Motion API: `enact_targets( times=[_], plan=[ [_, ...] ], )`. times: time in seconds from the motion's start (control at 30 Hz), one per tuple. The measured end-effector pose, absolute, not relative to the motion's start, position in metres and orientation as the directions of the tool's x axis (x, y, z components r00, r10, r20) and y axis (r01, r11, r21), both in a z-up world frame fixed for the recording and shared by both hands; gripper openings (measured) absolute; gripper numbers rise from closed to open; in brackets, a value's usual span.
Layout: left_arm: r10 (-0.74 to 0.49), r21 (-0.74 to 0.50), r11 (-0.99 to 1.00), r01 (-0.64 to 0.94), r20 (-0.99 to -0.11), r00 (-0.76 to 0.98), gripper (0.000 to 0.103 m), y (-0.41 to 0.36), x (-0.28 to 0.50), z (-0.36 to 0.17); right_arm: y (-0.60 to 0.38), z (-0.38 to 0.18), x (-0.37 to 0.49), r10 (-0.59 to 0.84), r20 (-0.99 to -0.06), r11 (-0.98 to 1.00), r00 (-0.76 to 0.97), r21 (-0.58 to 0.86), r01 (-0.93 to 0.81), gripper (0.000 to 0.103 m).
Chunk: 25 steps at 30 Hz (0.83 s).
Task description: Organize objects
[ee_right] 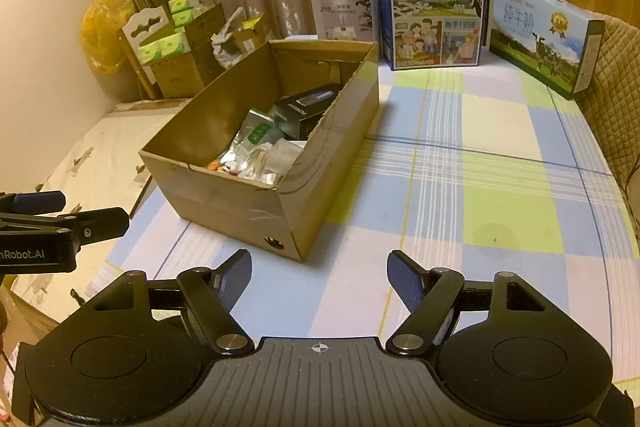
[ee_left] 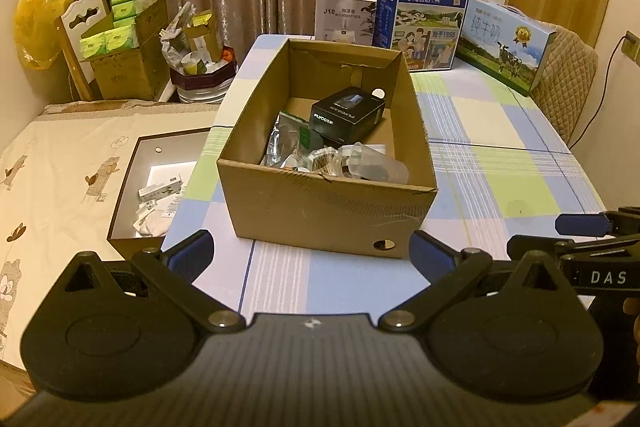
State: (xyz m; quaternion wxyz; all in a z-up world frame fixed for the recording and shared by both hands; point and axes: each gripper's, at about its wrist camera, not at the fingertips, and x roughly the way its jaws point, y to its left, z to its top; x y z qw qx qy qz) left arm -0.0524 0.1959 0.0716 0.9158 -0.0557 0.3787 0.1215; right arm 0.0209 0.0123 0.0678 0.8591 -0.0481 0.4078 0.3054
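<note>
An open brown cardboard box (ee_left: 280,203) (ee_right: 224,203) stands on the checked tablecloth. Inside lie a black product box (ee_left: 347,115) (ee_right: 302,111), silvery foil packets (ee_left: 288,137) (ee_right: 260,135), a clear plastic cup (ee_left: 374,165) and small wrapped items. My left gripper (ee_left: 312,253) hangs open just before the box's near wall, nothing between its fingers. My right gripper (ee_right: 320,273) is open too, over the cloth to the right of the box's near corner. Each gripper shows at the edge of the other's view, the right gripper (ee_left: 588,227) and the left gripper (ee_right: 76,215).
Two blue milk cartons (ee_left: 424,11) (ee_left: 506,45) and a white appliance box (ee_left: 346,13) stand along the table's far edge. Left of the table lies a bed with an open dark box (ee_left: 132,163) holding small packets. Cartons of green tissue packs (ee_left: 120,43) sit in the corner.
</note>
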Motion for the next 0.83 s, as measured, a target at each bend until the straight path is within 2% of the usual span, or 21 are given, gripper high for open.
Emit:
enact_targets(
  times=[0.83],
  plan=[
    [0.166,-0.016,0.969,-0.247,-0.701,0.693,0.102,0.1904,-0.0509,0.0677,0.0098,0.0634,0.0204,0.482,-0.736,0.813,0.475,0.175,-0.555,0.072]
  ],
)
